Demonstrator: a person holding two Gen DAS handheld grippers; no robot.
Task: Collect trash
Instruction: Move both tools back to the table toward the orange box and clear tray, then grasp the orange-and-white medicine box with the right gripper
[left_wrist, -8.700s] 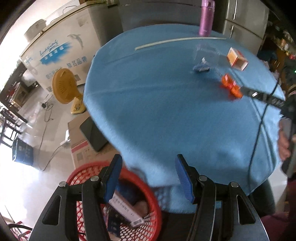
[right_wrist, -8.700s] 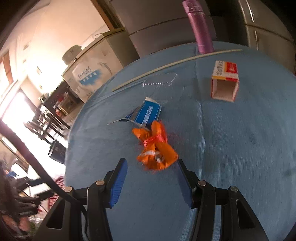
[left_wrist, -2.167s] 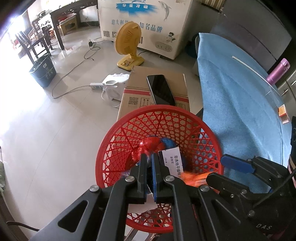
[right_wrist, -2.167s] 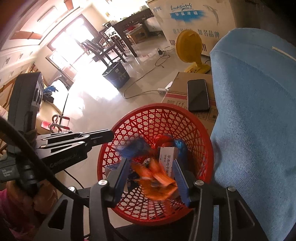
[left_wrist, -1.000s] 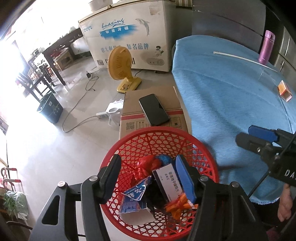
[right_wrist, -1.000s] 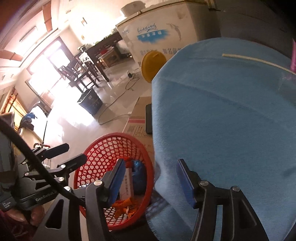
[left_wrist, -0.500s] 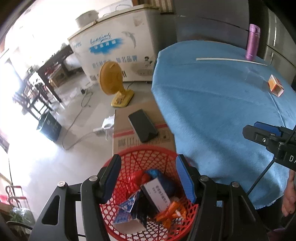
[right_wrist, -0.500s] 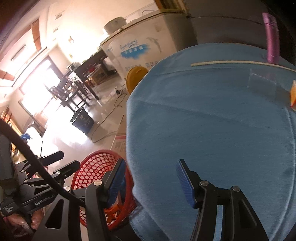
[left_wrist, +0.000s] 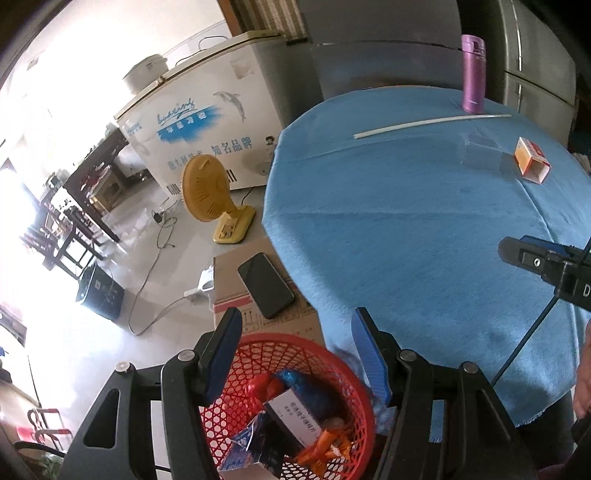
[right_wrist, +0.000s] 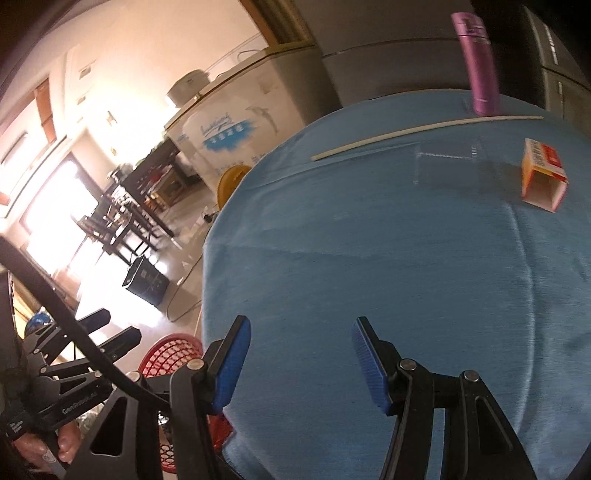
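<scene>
Both grippers have swung away from the red plastic mesh basket (left_wrist: 295, 398) toward the blue-clothed round table (left_wrist: 406, 229). Left gripper (left_wrist: 295, 354) and right gripper (right_wrist: 301, 363) stand open, holding nothing. An orange-and-white open carton (right_wrist: 542, 179) lies on its side at the table's far right, its open end turned toward the cameras. Binned trash includes a white box with unreadable print. Floor-standing white chest freezer (left_wrist: 207, 122) shows a dolphin.

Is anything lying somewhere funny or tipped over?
Yes. A small orange and white cardboard box lies tipped on its side on the blue tablecloth, its open end empty. A black phone lies on a cardboard carton on the floor beside the red mesh basket.
</scene>
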